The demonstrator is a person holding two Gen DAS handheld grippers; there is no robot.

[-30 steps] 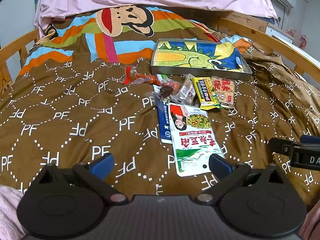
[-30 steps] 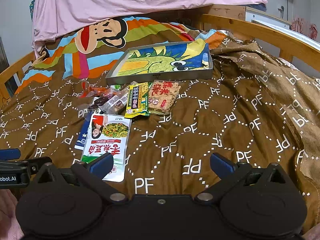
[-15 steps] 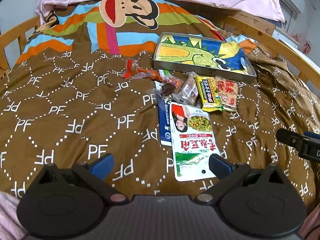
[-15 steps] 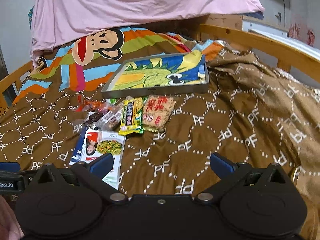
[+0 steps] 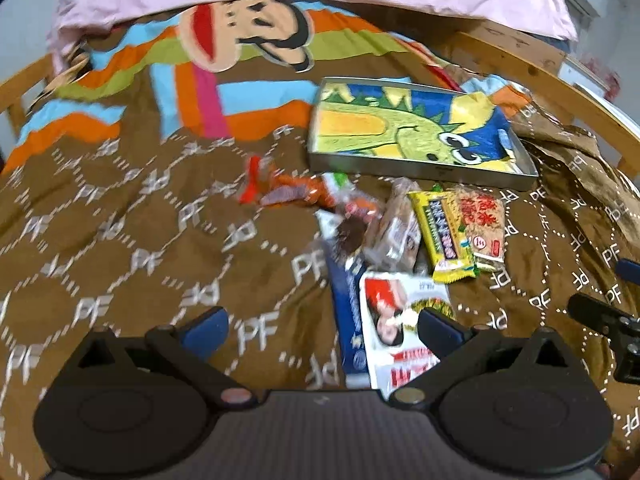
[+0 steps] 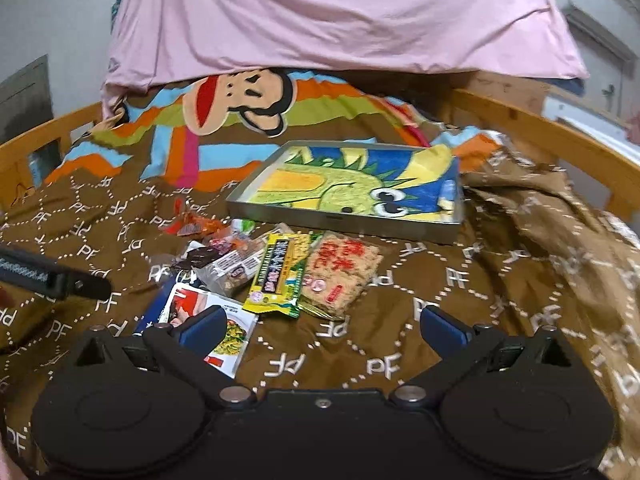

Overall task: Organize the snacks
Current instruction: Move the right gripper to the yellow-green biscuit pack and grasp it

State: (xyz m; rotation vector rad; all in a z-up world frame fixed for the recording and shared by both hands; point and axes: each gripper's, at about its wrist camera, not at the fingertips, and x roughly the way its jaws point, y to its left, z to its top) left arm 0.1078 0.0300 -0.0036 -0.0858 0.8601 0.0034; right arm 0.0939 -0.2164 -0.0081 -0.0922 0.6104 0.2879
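While both grippers are hanging low over the brown quilt [image 6: 440,280], the snacks are lying in a loose cluster just in front of the metal tray [image 6: 344,226], none of them inside it. The left gripper [image 5: 322,330] is holding its jaws spread wide with nothing between them, one blue fingertip [image 5: 438,330] overlapping the white packet [image 5: 400,320] in the view; whether it is touching the packet I cannot tell. The right gripper [image 6: 322,330] is gaping just as wide and gripping nothing either, its fingertip [image 6: 202,328] showing over that same white packet [image 6: 236,320].

Taking the tray as the landmark: the rice cracker pack [image 6: 340,276] is sitting just in front of its near wall, and the yellow packet [image 6: 280,280] is lying right beside the cracker on the left, the two overlapping. Further left of the tray's front corner, clear-wrapped sweets [image 6: 228,264] are bunching together, with an orange-red wrapper [image 6: 192,224] beyond them. The white packet is lying nearest the grippers, farthest from the tray, with a blue packet [image 5: 348,312] partly tucked beneath it. The tray is showing a green cartoon dinosaur across its floor. Behind the tray, a pink sheet [image 6: 340,20] is draping over the bed.
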